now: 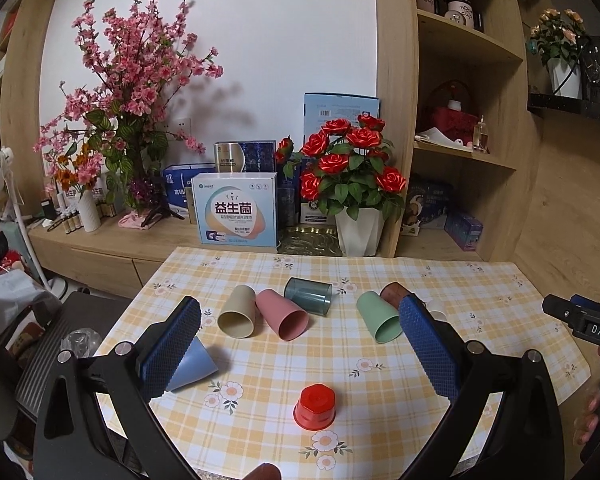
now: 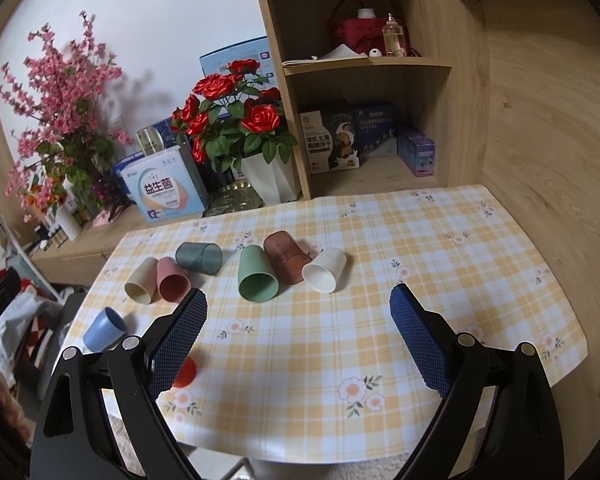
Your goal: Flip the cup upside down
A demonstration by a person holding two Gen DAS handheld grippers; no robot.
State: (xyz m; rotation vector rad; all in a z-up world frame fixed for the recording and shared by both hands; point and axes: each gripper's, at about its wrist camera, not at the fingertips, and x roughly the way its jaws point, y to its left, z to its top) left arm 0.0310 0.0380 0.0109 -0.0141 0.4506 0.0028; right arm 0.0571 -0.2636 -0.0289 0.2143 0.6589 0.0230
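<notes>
Left wrist view has my left gripper (image 1: 300, 344) spread wide with nothing in it, hovering over the checked tablecloth (image 1: 380, 396). Right gripper (image 2: 298, 332) is the same deal, wide apart and empty. The red cup (image 1: 314, 406) already sits mouth-down near the table's front edge, so I'd guess that one's done.

The rest lie on their sides further back: beige cup (image 1: 238, 313) touching the pink cup (image 1: 283, 314), grey clear cup (image 1: 309, 295) just behind them, then the green cup (image 1: 380, 317), brown cup (image 2: 287, 256) and white cup (image 2: 325, 269) bunched together. The blue cup (image 2: 105, 329) lies alone near the left edge.

I'd probably go for the blue one first: pinch across its wall, lift, rotate the mouth down, set it flat. The bunched ones are trickier, since their neighbours crowd my fingers.
</notes>
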